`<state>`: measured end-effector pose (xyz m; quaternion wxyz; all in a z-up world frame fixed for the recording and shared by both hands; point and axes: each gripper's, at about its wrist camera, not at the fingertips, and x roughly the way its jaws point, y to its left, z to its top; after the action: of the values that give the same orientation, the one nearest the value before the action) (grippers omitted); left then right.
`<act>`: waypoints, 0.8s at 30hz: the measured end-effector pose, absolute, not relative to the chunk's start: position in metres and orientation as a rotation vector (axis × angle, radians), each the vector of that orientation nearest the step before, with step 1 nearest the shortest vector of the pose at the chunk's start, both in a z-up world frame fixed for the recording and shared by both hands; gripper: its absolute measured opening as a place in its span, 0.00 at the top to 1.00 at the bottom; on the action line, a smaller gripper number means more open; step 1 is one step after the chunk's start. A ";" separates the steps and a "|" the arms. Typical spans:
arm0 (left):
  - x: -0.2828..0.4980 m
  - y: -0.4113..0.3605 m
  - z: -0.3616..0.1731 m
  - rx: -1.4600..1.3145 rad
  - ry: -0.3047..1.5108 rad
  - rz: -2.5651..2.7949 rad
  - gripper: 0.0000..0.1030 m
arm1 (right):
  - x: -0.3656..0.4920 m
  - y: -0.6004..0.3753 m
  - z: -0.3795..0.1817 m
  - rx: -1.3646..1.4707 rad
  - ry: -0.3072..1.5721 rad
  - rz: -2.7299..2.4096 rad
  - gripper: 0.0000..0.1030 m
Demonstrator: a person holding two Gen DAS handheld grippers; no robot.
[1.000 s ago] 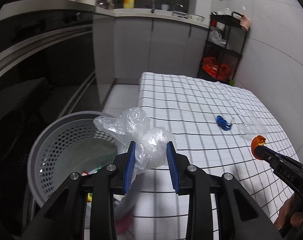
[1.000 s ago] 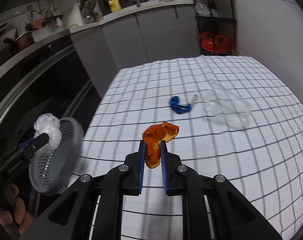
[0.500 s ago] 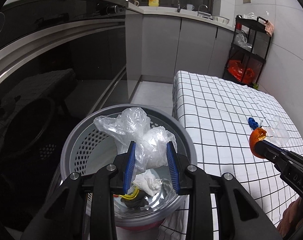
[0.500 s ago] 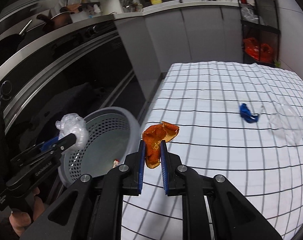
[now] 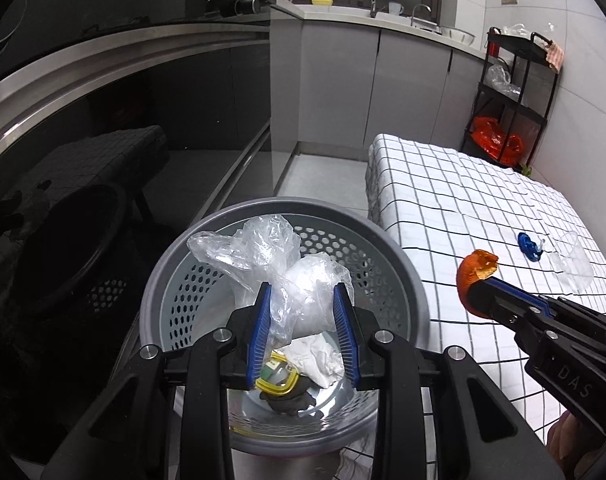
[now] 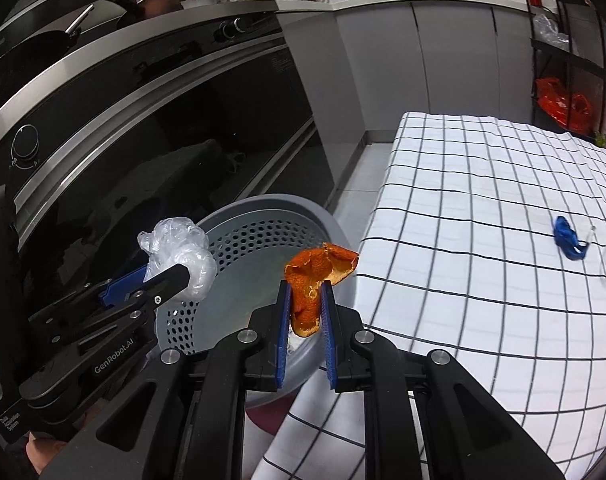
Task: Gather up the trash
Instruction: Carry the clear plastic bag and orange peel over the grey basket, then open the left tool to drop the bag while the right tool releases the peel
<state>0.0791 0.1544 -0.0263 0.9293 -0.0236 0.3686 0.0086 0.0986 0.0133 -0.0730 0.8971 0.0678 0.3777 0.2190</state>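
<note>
Over the grey perforated bin [image 5: 287, 216], the left wrist view shows the left gripper [image 5: 303, 312] clamped on a crumpled, glossy clear plastic bag [image 5: 271, 264], its blue ribbed pads pressing the film from both sides. The bag puffs up in wrinkled lobes above the pads, held directly above the bin's round mouth. Inside the bin lie a crushed white tissue [image 5: 319, 356] and a yellow-rimmed scrap. At right, the right gripper [image 5: 477, 280] reaches in at a downward slant, pinching a curled orange peel [image 5: 469, 272] over the checked tablecloth [image 5: 443, 200].

From the right wrist view, the right gripper [image 6: 306, 308] is closed tight on the orange peel [image 6: 315, 276], pitted and ragged-edged, held at the bin's [image 6: 263, 208] rim beside the table edge. The left gripper [image 6: 183, 272] angles in from the lower left with the bag [image 6: 179, 248] over the bin. A blue twisted scrap [image 6: 567, 236] lies on the cloth [image 6: 483, 200], well apart.
</note>
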 end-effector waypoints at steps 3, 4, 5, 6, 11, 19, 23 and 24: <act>0.084 0.160 -0.029 -0.056 0.767 0.031 0.70 | 0.107 0.018 -0.077 0.138 0.796 0.481 0.86; 0.086 0.163 -0.030 -0.060 0.771 0.034 0.70 | 0.109 0.020 -0.079 0.136 0.803 0.490 0.86; 0.088 0.165 -0.031 -0.064 0.777 0.037 0.70 | 0.112 0.023 -0.081 0.132 0.810 0.497 0.86; 0.089 0.167 -0.032 -0.068 0.783 0.039 0.70 | 0.115 0.025 -0.083 0.130 0.816 0.505 0.86; 0.092 0.171 -0.036 -0.066 0.797 0.050 0.70 | 0.125 0.037 -0.089 0.120 0.839 0.534 0.86; 0.092 0.174 -0.038 -0.071 0.807 0.064 0.69 | 0.132 0.045 -0.097 0.090 0.856 0.559 0.85; 0.092 0.176 -0.037 -0.076 0.806 0.066 0.67 | 0.134 0.043 -0.097 0.111 0.856 0.569 0.83; 0.092 0.177 -0.037 -0.078 0.804 0.065 0.66 | 0.135 0.043 -0.096 0.113 0.853 0.570 0.83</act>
<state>0.0918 0.1767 -0.0367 0.9191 -0.0378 0.3909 0.0318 0.1350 0.0428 -0.0964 0.8697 0.0539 0.4080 0.2725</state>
